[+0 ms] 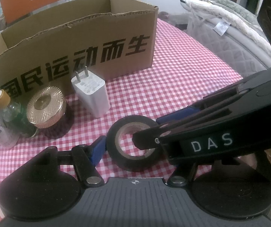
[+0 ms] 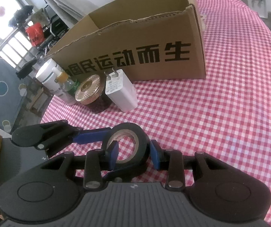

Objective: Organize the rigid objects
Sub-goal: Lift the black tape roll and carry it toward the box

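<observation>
A black tape roll (image 1: 133, 144) (image 2: 129, 143) lies on the checked tablecloth. My left gripper (image 1: 135, 147) has its jaws around the roll's outside; its left blue pad (image 1: 97, 149) touches the roll, and its right pad is hidden by my right gripper. My right gripper (image 2: 134, 154) grips one side of the ring, one pad (image 2: 113, 152) inside the hole and one outside (image 2: 155, 156). The open cardboard box (image 1: 69, 43) (image 2: 145, 37) stands behind. A white charger (image 1: 91, 92) (image 2: 121, 92), a gold-lidded jar (image 1: 46, 107) (image 2: 89, 89), a dropper bottle (image 1: 6, 109) and a white bottle (image 2: 48, 75) stand before it.
The table's red checked cloth (image 1: 182, 79) (image 2: 230, 94) stretches to the right of the box. A bed with grey and white bedding (image 1: 230, 34) lies beyond the table edge. A metal rack with clutter (image 2: 35, 36) stands off the table's left side.
</observation>
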`<state>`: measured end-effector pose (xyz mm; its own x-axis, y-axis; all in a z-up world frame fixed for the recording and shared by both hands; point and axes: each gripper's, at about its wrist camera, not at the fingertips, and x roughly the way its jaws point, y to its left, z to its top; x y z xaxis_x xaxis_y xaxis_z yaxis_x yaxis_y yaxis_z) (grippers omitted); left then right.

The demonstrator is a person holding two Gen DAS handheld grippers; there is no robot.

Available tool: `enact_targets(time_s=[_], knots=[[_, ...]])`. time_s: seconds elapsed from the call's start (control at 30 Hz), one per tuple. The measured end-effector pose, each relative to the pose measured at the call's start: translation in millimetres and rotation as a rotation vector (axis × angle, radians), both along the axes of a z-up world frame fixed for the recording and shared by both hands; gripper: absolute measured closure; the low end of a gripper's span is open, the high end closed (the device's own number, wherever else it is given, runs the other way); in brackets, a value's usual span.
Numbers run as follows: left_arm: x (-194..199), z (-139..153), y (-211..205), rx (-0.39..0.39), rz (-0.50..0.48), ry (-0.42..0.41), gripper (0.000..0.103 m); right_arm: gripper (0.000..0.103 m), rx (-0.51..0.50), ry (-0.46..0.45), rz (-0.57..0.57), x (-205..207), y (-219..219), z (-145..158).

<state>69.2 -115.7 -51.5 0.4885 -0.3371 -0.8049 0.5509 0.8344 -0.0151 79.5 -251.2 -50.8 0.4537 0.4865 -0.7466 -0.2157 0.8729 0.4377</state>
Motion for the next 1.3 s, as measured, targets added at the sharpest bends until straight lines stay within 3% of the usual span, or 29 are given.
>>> enact_targets(time_s=[0.53,1.3], knots=[[-7,9,2,-0.030,0.012,-0.026,0.037,0.064,-0.008,-0.045,-0.016,-8,2,7],[-51,69,7,-0.089,-0.003,-0.243,0.036,0.064,-0.030,-0.275,-0.053,-59,1,73]])
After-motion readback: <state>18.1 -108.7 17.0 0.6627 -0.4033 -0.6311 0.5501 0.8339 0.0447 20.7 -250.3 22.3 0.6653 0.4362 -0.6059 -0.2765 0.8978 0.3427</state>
